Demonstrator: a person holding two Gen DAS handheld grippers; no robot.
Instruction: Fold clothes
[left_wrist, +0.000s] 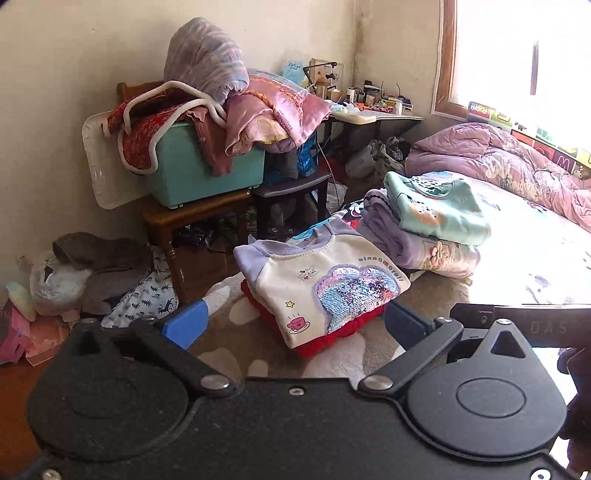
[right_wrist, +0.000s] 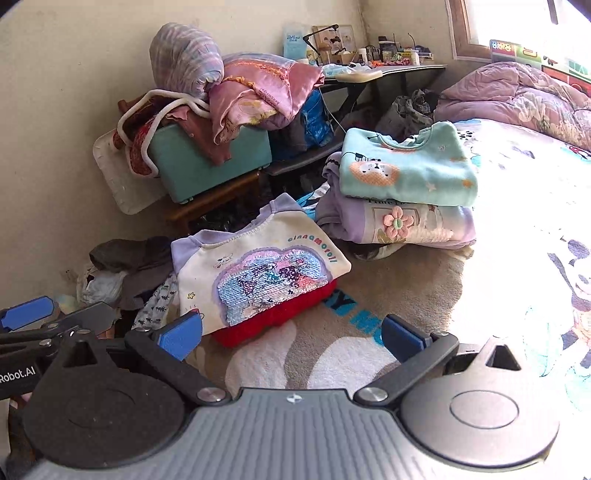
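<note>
Four folded garments (right_wrist: 258, 266) in two stacks, two grippers (right_wrist: 291, 332), one teal bin (left_wrist: 207, 177)

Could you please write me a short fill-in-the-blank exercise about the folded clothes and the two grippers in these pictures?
1. The folded white sweatshirt with the sequin patch lies on top of a folded ____ garment.
2. In the other stack, the teal sweatshirt lies on a folded lavender top that bears a pink ____.
3. The left gripper and the right gripper both have their jaws ____, with nothing between them.
4. The pile of bedding by the wall sits in a ____ bin on a wooden chair.

Missing words: red; flower; open; teal
</note>
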